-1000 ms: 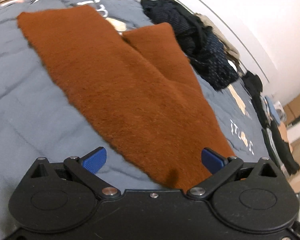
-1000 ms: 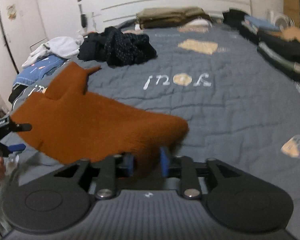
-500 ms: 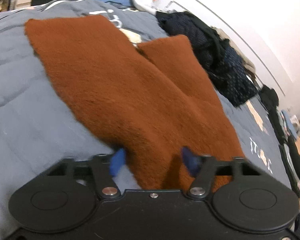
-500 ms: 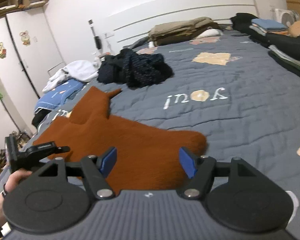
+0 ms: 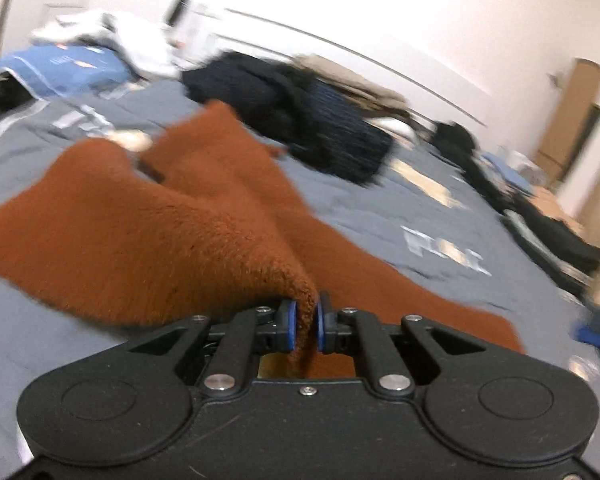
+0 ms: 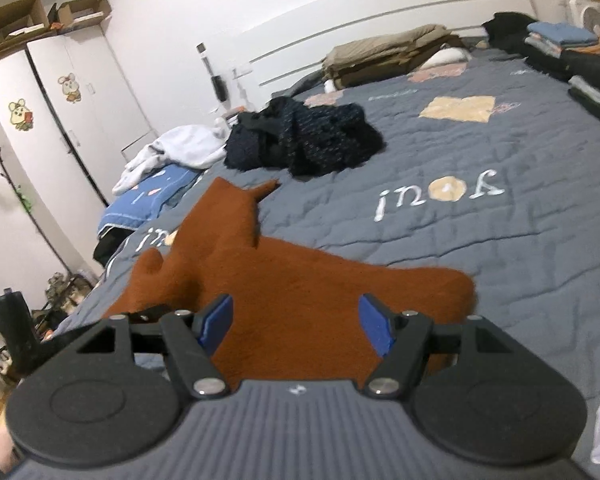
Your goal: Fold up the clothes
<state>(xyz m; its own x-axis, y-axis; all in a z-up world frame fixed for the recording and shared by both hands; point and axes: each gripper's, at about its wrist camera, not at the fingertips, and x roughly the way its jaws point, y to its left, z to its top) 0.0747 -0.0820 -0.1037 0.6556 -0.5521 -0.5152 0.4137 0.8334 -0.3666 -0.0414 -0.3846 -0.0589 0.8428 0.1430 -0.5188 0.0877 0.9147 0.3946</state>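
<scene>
Garment I was folding (image 6: 300, 292): rust-brown all over, fuzzy pile, no print. Bedspread (image 6: 500, 248): slate grey-blue, quilted in wavy stitched lines, white lettering, pale yellow-tan patches, one round and one square. Heap near the headboard (image 6: 304, 140): navy to black, finely speckled. Beside it, a white crumpled garment (image 6: 180, 150) and a bright blue one (image 6: 148, 200) with small white and orange marks. Folded stack (image 6: 392, 54) by the headboard: khaki and olive. My left gripper (image 5: 305, 326): black frame, blue pads. My right gripper (image 6: 296, 322): black arms, blue pads, ribbed grey body. Wardrobe (image 6: 60, 92): white, with two cartoon mouse stickers. Walls white.
</scene>
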